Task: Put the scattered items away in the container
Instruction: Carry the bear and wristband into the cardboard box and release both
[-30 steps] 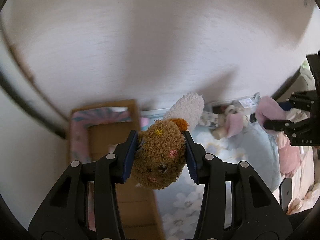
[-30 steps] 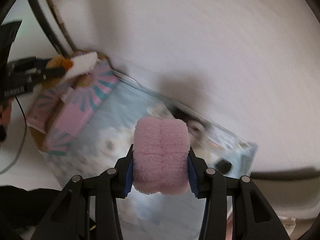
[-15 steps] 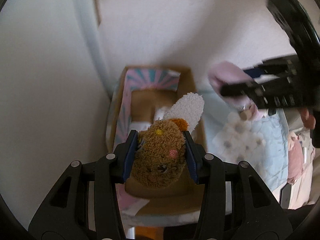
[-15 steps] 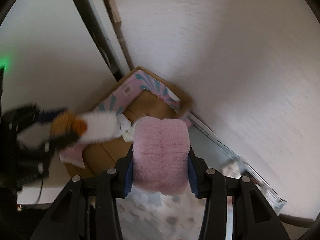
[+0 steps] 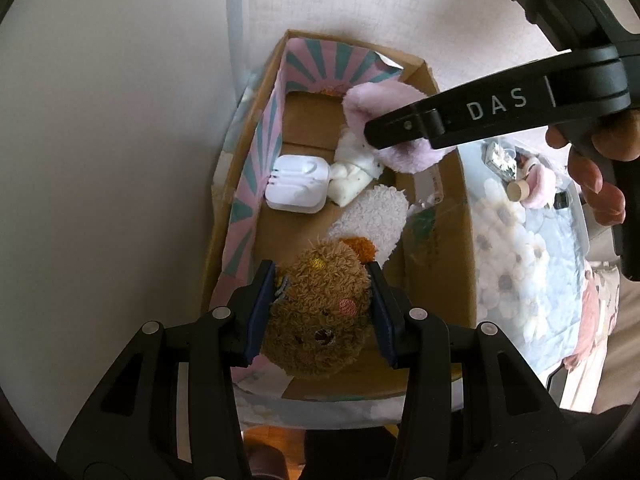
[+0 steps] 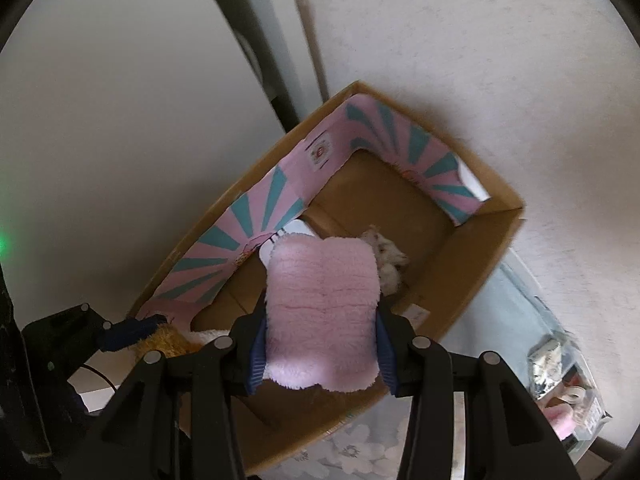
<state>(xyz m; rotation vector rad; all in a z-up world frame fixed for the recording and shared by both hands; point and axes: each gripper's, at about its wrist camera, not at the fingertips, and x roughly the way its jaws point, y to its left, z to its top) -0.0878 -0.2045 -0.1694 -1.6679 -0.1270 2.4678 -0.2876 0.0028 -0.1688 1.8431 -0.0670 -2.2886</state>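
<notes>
A home, likely a bedroom: a pale blue floral bedspread (image 5: 532, 264) lies against a white textured wall (image 6: 460, 60), with a cardboard box (image 6: 476, 264) of soft toys and small clutter (image 5: 516, 176) on it.

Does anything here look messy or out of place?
Nothing spilled or broken. A few small items lie loose on the floral cloth outside the cardboard box; each claw holds a plush toy over the box.
</notes>
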